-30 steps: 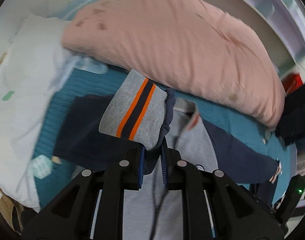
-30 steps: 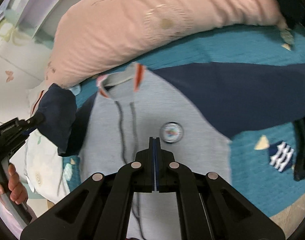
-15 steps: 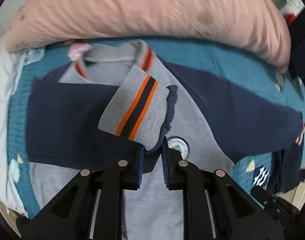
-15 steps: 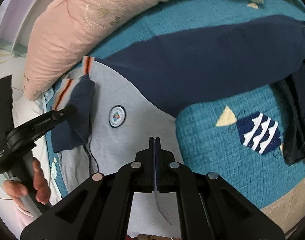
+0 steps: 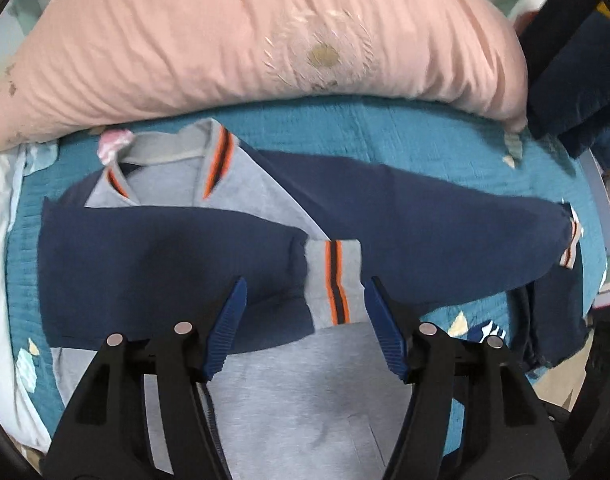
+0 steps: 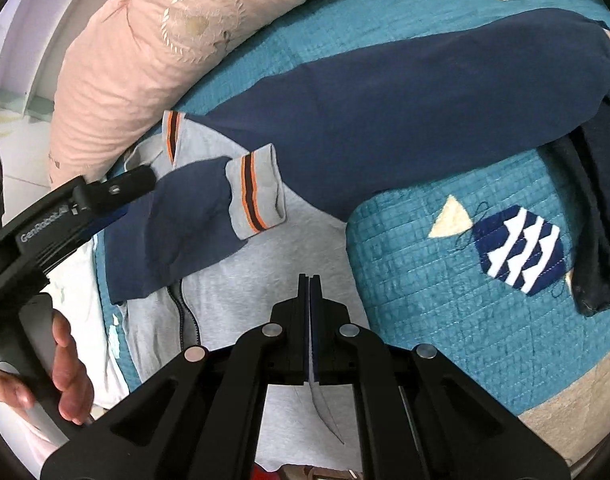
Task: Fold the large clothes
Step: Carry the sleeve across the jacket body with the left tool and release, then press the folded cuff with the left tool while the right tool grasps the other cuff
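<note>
- Left gripper [image 5: 305,322] hangs with its blue-padded jaws spread wide and empty, straddling the grey ribbed cuff with orange and dark stripes [image 5: 334,282] that lies flat on the jacket's chest.
- Right gripper [image 6: 309,330] has its jaws pressed together; a thin fold of grey cloth seems pinched low between them, though that is hard to confirm.
- Grey zip-front jacket with navy sleeves [image 5: 305,392] lies face up on the teal quilted bedspread [image 6: 445,280], collar toward the long pink pillow [image 5: 245,40].
- Near navy sleeve [image 5: 165,264] is laid across the chest, its long axis running crosswise and ending at the cuff.
- Far navy sleeve [image 6: 405,92] is spread straight out over the quilt, its long axis leading away to the right, its cuff at the far end.
- Judged from this, the outstretched sleeve comes next, and it lies on the right gripper's side, nearer that hand.
</note>
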Available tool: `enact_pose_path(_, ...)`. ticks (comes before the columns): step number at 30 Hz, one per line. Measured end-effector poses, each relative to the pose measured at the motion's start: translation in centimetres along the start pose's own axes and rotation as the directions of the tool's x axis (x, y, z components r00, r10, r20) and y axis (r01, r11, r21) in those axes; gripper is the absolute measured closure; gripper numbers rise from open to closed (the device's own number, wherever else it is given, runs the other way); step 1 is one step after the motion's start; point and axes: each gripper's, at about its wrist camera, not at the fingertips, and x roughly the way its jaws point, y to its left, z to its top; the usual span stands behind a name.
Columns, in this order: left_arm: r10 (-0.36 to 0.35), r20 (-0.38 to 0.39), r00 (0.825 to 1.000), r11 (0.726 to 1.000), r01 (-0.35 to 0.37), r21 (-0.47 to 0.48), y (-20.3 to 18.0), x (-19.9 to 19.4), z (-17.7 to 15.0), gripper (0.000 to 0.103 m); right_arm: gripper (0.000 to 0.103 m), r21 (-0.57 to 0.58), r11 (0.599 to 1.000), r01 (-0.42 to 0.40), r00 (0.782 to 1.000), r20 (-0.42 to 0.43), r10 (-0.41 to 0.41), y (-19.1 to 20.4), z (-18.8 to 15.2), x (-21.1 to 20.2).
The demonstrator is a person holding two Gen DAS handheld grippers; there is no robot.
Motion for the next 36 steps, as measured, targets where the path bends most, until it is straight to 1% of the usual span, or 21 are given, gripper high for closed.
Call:
enact_pose_path(4, -0.001, -0.012, 1.000, 1.000, 0.001, -0.031, 1.0, 0.0, 0.4, 0.040, 0.099, 0.018, 1.000, 0.003, 0.999, 0.042, -0.004, -0.9, 0.4, -1.9)
enact_pose_path(6, -0.013, -0.025, 1.000, 0.999, 0.012, -0.043, 0.8, 0.4, 0.3, 0.040, 0.099, 0.024, 1.000, 0.007, 0.998, 0.066, -0.008, -1.7, 0.9, -2.8)
enact_pose_path(8, -0.037, -0.056, 0.998, 0.998, 0.034, -0.054, 0.4, 1.3, 0.2, 0.040, 0.097, 0.048, 0.999, 0.014, 0.996, 0.083, -0.018, -2.8, 1.6, -3.5)
enact_pose_path(10, -0.054, -0.080, 0.995, 0.997, 0.049, -0.063, 0.0, 2.4, 0.0, 0.040, 0.086, 0.082, 0.996, 0.042, 0.995, 0.091, -0.049, -4.3, 2.4, -4.1)
enact_pose_path(11, -0.056, -0.093, 0.994, 0.997, 0.050, -0.067, -0.3, 3.0, 0.0, 0.040, 0.066, 0.097, 0.994, 0.055, 0.993, 0.096, -0.065, -5.0, 2.7, -4.4)
enact_pose_path(12, -0.056, -0.101, 0.993, 0.996, 0.049, -0.069, -0.4, 3.4, 0.0, 0.040, 0.044, 0.108, 0.992, 0.067, 0.992, 0.102, -0.078, -5.6, 2.8, -4.6)
enact_pose_path(14, -0.063, -0.124, 0.990, 0.996, 0.054, -0.077, -0.8, 4.6, 0.0, 0.041, 0.032, 0.139, 0.985, 0.107, 0.982, 0.137, -0.126, -7.1, 3.4, -5.7)
enact_pose_path(16, -0.069, -0.140, 0.988, 0.995, 0.058, -0.081, -1.0, 5.4, 0.1, 0.044, 0.029, 0.168, 0.978, 0.123, 0.976, 0.155, -0.150, -8.7, 4.1, -6.5)
enact_pose_path(18, -0.065, -0.153, 0.986, 0.995, 0.053, -0.083, -1.3, 6.3, 0.2, 0.047, 0.028, 0.197, 0.973, 0.124, 0.975, 0.158, -0.156, -10.2, 4.7, -7.2)
enact_pose_path(20, -0.068, -0.169, 0.983, 0.995, 0.054, -0.085, -1.4, 7.0, 0.3, 0.057, 0.027, 0.224, 0.965, 0.136, 0.970, 0.170, -0.176, -11.8, 5.3, -8.1)
enact_pose_path(21, -0.074, -0.184, 0.980, 0.995, 0.059, -0.086, -1.5, 7.6, 0.3, 0.064, 0.026, 0.231, 0.962, 0.143, 0.967, 0.175, -0.186, -12.5, 5.5, -8.6)
enact_pose_path(23, -0.085, -0.200, 0.976, 0.993, 0.066, -0.096, -1.6, 8.4, 0.4, 0.067, 0.026, 0.247, 0.957, 0.155, 0.962, 0.182, -0.203, -13.5, 6.0, -9.3)
enact_pose_path(26, -0.092, -0.204, 0.975, 0.992, 0.072, -0.101, -1.7, 9.2, 0.6, 0.076, 0.026, 0.267, 0.951, 0.154, 0.957, 0.199, -0.211, -15.0, 6.5, -10.3)
enact_pose_path(28, -0.105, -0.221, 0.970, 0.991, 0.084, -0.104, -2.0, 10.1, 0.8, 0.085, 0.026, 0.271, 0.948, 0.166, 0.953, 0.205, -0.225, -15.6, 6.9, -10.7)
enact_pose_path(29, -0.117, -0.234, 0.965, 0.990, 0.093, -0.110, -2.1, 10.8, 0.8, 0.088, 0.026, 0.275, 0.946, 0.170, 0.951, 0.205, -0.231, -15.9, 7.0, -10.8)
enact_pose_path(30, -0.127, -0.248, 0.960, 0.988, 0.101, -0.118, -2.1, 11.4, 0.7, 0.097, 0.026, 0.281, 0.944, 0.171, 0.950, 0.206, -0.233, -16.2, 7.1, -10.9)
enact_pose_path(31, -0.123, -0.267, 0.956, 0.987, 0.090, -0.133, -2.0, 12.5, 0.5, 0.103, 0.026, 0.287, 0.943, 0.167, 0.951, 0.206, -0.231, -16.7, 7.2, -11.0)
enact_pose_path(32, -0.113, -0.275, 0.955, 0.985, 0.072, -0.153, -1.7, 13.4, 0.2, 0.103, 0.026, 0.291, 0.942, 0.166, 0.951, 0.206, -0.231, -16.8, 7.2, -10.9)
enact_pose_path(33, -0.117, -0.275, 0.954, 0.983, 0.072, -0.170, -1.3, 14.3, 0.0, 0.103, 0.026, 0.298, 0.940, 0.166, 0.951, 0.205, -0.233, -17.2, 7.3, -11.0)
enact_pose_path(35, -0.138, -0.250, 0.958, 0.976, 0.089, -0.198, -0.8, 14.8, -0.3, 0.103, 0.023, 0.318, 0.932, 0.172, 0.949, 0.202, -0.243, -17.9, 7.5, -11.1)
enact_pose_path(36, -0.137, -0.248, 0.959, 0.977, 0.090, -0.194, -0.9, 14.6, -0.3, 0.103, 0.022, 0.324, 0.930, 0.172, 0.948, 0.203, -0.246, -18.1, 7.5, -11.2)
